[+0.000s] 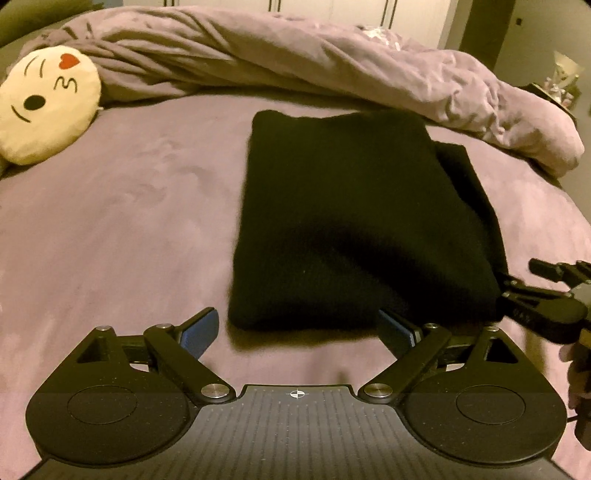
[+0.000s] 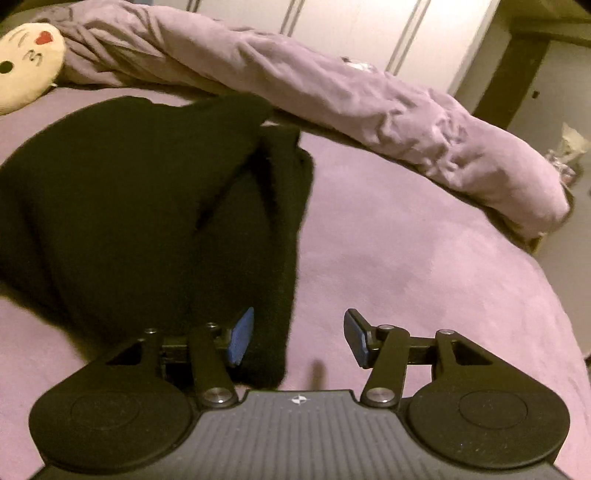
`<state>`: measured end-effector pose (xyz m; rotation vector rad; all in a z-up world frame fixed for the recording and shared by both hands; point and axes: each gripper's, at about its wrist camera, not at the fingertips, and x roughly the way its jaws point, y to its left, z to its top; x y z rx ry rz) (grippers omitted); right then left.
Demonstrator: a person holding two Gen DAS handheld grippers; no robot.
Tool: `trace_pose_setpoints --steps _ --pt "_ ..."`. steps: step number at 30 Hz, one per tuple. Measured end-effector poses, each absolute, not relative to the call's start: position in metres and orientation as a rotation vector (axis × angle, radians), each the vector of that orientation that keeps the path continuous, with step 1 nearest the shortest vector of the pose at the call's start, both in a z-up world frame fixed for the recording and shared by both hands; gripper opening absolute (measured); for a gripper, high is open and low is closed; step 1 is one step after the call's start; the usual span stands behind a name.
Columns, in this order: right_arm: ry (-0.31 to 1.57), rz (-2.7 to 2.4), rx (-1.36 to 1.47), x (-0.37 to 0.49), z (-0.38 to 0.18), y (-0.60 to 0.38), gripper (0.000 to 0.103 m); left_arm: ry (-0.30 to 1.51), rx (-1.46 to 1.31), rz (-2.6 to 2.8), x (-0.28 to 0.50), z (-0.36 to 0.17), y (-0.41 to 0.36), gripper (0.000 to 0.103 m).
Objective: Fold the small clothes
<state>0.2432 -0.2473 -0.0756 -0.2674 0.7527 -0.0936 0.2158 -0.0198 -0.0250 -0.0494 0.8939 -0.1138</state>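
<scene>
A black garment, folded into a rough rectangle, lies flat on the mauve bed sheet. My left gripper stands wide open just short of the garment's near edge, touching nothing. In the right wrist view the garment fills the left side, with a loose flap along its right edge. My right gripper is open over the garment's near right corner: black cloth lies against the left blue pad, while the right pad stands clear over bare sheet. The right gripper also shows at the garment's right corner.
A rumpled mauve duvet is piled along the far side of the bed. A cream emoji pillow lies at the far left. The bed's edge drops off on the right, with white wardrobe doors behind.
</scene>
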Motion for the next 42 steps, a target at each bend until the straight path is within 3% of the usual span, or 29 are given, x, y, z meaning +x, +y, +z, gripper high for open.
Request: trace_pose_setpoints --steps 4,9,14,19,20,22,23,27,31,33,37,40,41,42 --pt "0.706 -0.249 -0.179 0.226 -0.056 -0.259 0.058 0.893 -0.062 -0.082 0.206 -0.026 -0.011 0.096" --pt "0.647 0.109 0.325 0.204 -0.045 -0.285 0.058 0.944 -0.162 -0.047 0.198 -0.047 0.001 0.097" --pt "0.739 0.164 0.357 0.225 -0.062 -0.268 0.058 0.978 -0.163 -0.031 0.192 -0.062 -0.001 0.097" --pt "0.746 0.196 0.502 0.238 -0.076 -0.271 0.068 0.978 -0.148 -0.010 0.195 -0.063 0.000 0.097" --pt "0.735 0.205 0.494 0.235 -0.073 -0.266 0.060 0.978 -0.146 -0.006 0.196 -0.063 -0.001 0.097" --pt "0.704 0.241 0.432 0.230 -0.063 -0.260 0.035 0.971 -0.152 -0.002 0.197 -0.061 -0.001 0.097" --pt "0.689 0.267 0.410 0.229 -0.059 -0.259 0.009 0.966 -0.157 -0.001 0.197 -0.060 -0.002 0.097" --pt "0.616 0.165 0.207 0.226 -0.043 -0.244 0.008 0.950 -0.150 -0.003 0.197 -0.056 -0.005 0.097" --pt "0.637 0.006 0.058 0.235 -0.060 -0.246 0.000 0.939 -0.111 0.010 0.196 -0.055 -0.005 0.098" --pt "0.736 -0.024 0.029 0.245 -0.088 -0.253 0.000 0.949 -0.109 0.018 0.196 -0.057 -0.003 0.098" --pt "0.670 0.028 0.086 0.223 -0.077 -0.264 0.001 0.957 -0.131 0.029 0.194 -0.060 0.002 0.099" --pt "0.625 0.060 0.080 0.204 -0.060 -0.259 0.014 0.965 -0.136 0.033 0.192 -0.059 0.000 0.099" --pt "0.614 0.068 0.079 0.197 -0.056 -0.257 0.022 0.965 -0.135 0.029 0.191 -0.057 -0.002 0.100" --pt "0.609 0.072 0.076 0.192 -0.054 -0.254 0.024 0.963 -0.131 0.024 0.189 -0.056 -0.004 0.100"
